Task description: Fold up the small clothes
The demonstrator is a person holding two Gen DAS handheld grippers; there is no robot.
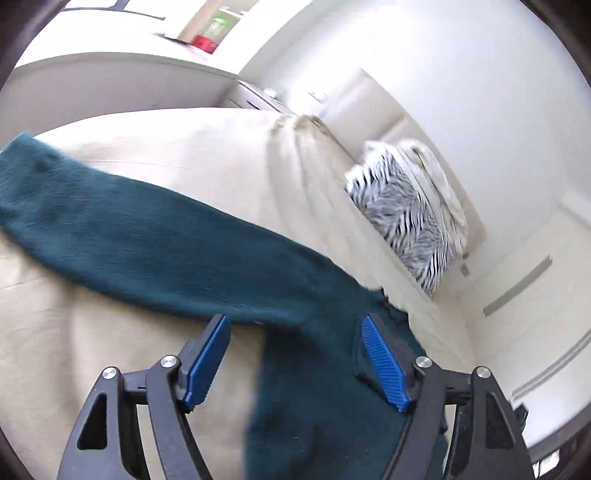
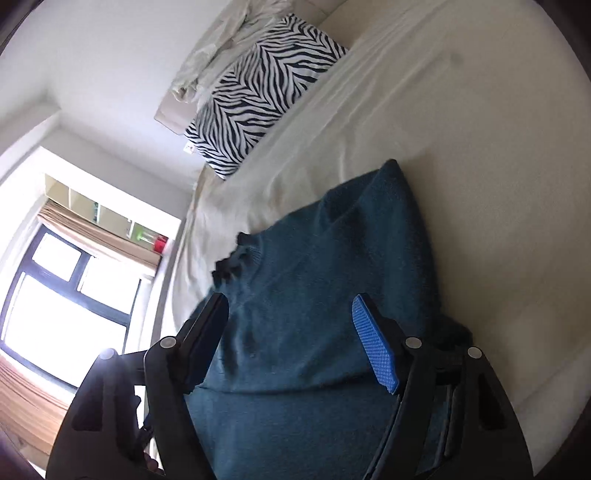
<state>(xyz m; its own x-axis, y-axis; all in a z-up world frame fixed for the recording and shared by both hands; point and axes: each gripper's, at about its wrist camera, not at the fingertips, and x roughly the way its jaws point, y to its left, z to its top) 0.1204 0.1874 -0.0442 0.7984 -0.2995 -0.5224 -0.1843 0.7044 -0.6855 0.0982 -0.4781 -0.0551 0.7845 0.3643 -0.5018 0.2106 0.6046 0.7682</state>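
Note:
A dark teal knitted garment [image 1: 155, 243] lies on a cream bed sheet [image 1: 177, 155]. In the left wrist view a long sleeve runs from the far left down to the body between my fingers. My left gripper [image 1: 295, 325] is open, its blue pads wide apart just above the cloth. In the right wrist view the same garment [image 2: 317, 280] fills the lower middle. My right gripper [image 2: 291, 306] is open above it, holding nothing. The garment's near part is hidden under both grippers.
A zebra-striped pillow [image 2: 258, 92] and a crumpled cream blanket [image 2: 221, 33] lie at the head of the bed by the white wall. A window [image 2: 62, 295] with shelves stands beyond the bed's edge. A white cabinet [image 1: 110, 77] is behind the bed.

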